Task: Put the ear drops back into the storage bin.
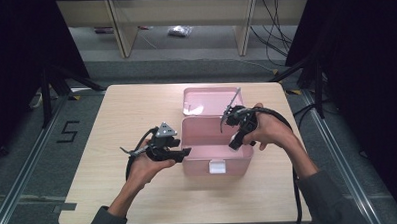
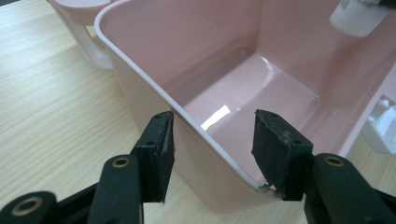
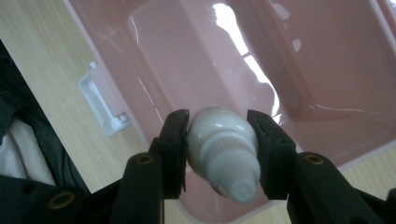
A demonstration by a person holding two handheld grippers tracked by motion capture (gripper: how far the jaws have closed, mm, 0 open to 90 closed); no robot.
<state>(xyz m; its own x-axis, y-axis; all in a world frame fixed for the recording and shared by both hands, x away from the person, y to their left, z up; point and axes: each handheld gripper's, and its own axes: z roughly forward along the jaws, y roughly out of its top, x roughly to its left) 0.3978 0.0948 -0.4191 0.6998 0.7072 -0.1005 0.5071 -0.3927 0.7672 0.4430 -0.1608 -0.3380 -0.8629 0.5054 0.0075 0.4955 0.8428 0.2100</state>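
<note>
A pale wooden desk (image 1: 126, 119) carries an open pink box (image 1: 215, 141). The left tool (image 2: 212, 140) straddles its near wall, jaws apart and not pressing, likely to steady it. The right tool (image 3: 217, 149) clenches a white bottle (image 3: 222, 154) above the box's floor, ready to drop in; its long axis runs along the jaws, cap toward the camera.

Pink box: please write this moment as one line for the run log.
left gripper: open, jaws astride wall of pink box | right gripper: shut on white bottle, above box | lid: open
</note>
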